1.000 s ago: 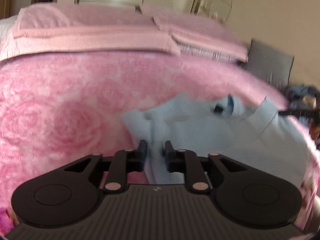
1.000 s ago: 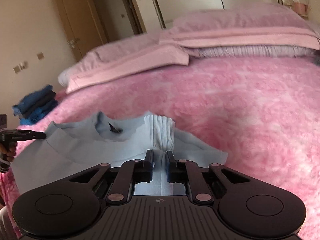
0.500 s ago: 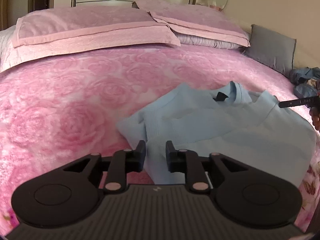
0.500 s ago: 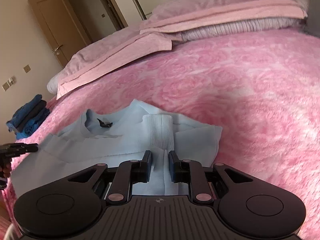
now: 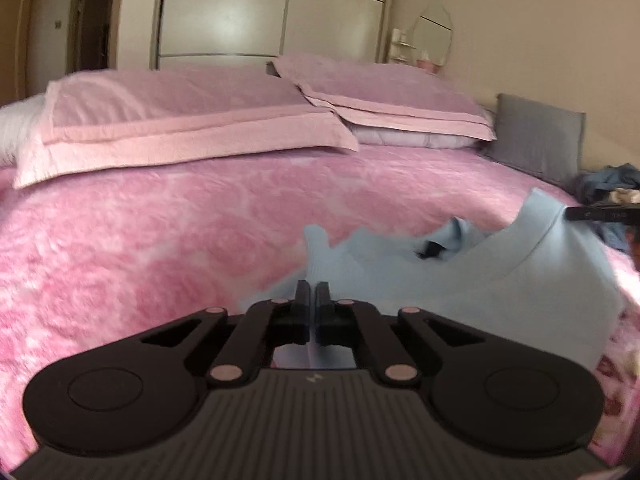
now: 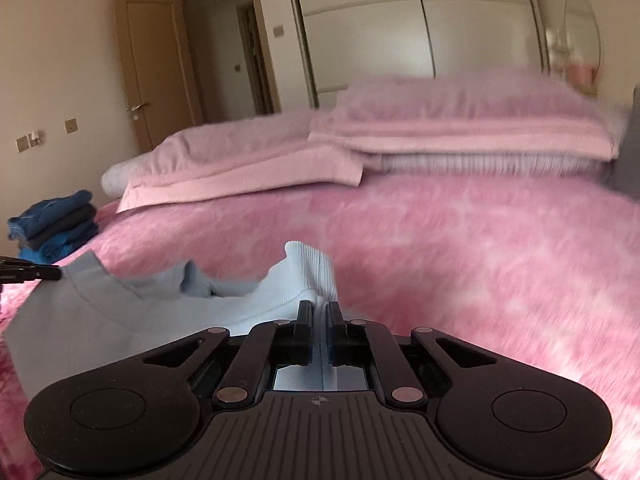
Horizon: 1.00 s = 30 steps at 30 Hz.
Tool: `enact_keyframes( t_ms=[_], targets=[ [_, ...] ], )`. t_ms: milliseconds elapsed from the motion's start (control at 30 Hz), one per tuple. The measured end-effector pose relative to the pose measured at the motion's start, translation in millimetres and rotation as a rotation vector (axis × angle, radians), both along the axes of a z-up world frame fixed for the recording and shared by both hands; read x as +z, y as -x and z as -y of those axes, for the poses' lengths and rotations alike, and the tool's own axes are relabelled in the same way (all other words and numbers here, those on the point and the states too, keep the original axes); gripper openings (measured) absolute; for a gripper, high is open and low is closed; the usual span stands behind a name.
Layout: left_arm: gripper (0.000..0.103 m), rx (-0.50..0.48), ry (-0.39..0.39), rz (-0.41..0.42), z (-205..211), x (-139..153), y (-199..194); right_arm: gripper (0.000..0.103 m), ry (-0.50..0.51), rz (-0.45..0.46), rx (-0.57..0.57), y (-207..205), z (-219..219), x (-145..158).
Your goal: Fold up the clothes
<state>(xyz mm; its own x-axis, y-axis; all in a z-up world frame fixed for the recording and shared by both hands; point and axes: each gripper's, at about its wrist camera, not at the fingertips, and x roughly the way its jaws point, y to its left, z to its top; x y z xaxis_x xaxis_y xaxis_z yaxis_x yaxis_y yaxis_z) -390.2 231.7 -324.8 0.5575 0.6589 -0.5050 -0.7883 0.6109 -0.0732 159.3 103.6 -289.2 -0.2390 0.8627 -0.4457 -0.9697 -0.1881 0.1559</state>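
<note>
Item: light blue sweater (image 5: 500, 292), raised over pink bedspread (image 5: 160, 240) — my left gripper (image 5: 312, 294) clenched on one edge, my right gripper (image 6: 319, 312) clenched on its ribbed cuff (image 6: 312, 272).

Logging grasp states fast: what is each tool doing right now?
Left tool: shut on the light blue knit sweater.
Right tool: shut on the same sweater, near its ribbed cuff.
</note>
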Motion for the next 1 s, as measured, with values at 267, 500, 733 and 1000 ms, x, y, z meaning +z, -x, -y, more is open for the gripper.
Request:
enact_keyframes(
  t_ms=[267, 500, 733, 1000],
  targets=[
    [0.001, 0.083, -0.059, 0.072, -40, -2, -22, 0.004, -0.009, 0.085, -0.084, 6, -35, -10],
    [0.002, 0.117, -0.017, -0.01, -69, -32, -42, 0.004, 0.085, 0.083, -0.133, -4, -77, -38],
    [0.018, 0.148, 0.053, -0.078, -79, -53, -43, 0.013, 0.215, 0.079, -0.154, -7, -94, -61],
    [0.033, 0.19, 0.183, 0.116, -49, -14, 4, 0.046, 0.154, 0.003, -0.195, -8, -42, -15]
  ],
)
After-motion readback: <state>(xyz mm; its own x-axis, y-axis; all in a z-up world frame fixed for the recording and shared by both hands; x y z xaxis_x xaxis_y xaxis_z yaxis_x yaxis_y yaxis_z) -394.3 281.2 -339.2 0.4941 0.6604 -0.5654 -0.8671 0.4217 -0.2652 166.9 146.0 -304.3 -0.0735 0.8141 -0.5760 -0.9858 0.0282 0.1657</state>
